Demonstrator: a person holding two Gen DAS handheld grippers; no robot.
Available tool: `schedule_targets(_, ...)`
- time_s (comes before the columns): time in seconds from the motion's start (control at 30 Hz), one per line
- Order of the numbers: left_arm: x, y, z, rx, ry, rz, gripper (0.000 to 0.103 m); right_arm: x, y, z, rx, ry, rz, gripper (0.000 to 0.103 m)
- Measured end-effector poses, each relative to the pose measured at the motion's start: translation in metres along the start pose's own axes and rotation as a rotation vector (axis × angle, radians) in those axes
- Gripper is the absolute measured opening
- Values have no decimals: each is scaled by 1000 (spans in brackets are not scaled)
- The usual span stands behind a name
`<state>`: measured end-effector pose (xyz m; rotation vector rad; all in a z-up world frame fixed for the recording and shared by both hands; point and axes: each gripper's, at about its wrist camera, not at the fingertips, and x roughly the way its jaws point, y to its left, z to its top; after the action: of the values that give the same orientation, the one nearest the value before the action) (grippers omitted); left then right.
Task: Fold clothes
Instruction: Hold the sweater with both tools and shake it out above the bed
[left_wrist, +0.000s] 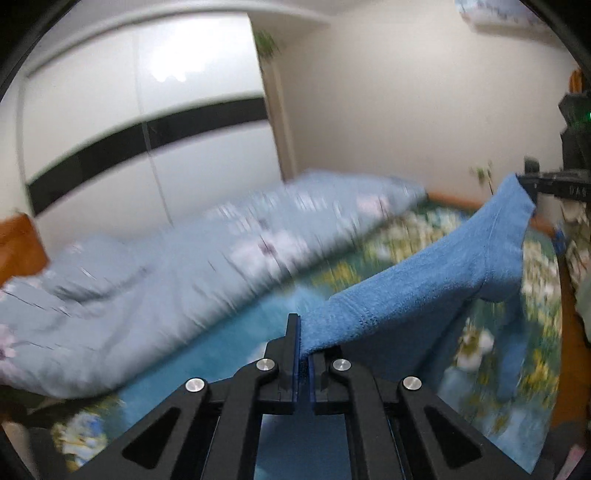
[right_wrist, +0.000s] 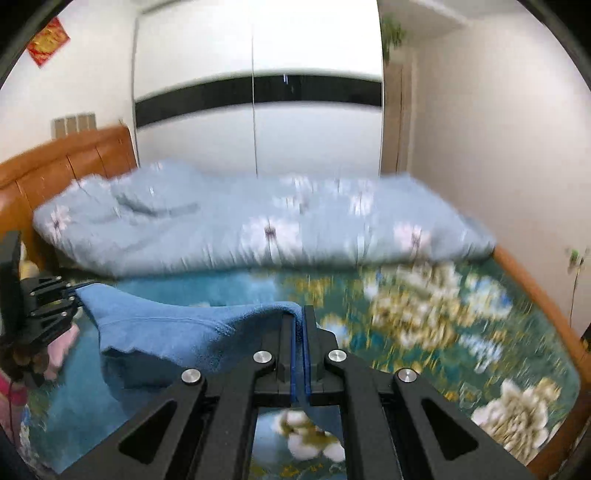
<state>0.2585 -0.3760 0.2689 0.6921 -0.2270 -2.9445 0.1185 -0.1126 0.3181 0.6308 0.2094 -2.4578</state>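
Note:
A blue towel hangs stretched in the air above the bed, held between both grippers. In the left wrist view my left gripper is shut on one corner of it, and the cloth runs up and right to my right gripper, which pinches the far corner. From the right wrist view the towel stretches leftward from my right gripper, shut on its edge, to the left gripper at the picture's left side. The towel's lower part sags below the held edge.
Below lies a bed with a teal floral sheet. A rumpled light blue floral quilt fills its far side, against an orange wooden headboard. Behind stand a white wardrobe with a black band and a bare wall.

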Motion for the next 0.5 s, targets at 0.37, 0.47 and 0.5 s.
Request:
schedule_targets(0.37, -154, -6, 27, 43, -148, 198, 3, -118, 52, 20, -73, -182, 30, 2)
schedule_targets(0.47, -191, -13, 21, 57, -170, 170, 3, -145, 58, 13, -90, -214, 54, 2)
schedule_targets(0.5, -203, -15, 20, 70, -183, 167, 3, -157, 59, 12, -98, -236, 56, 2)
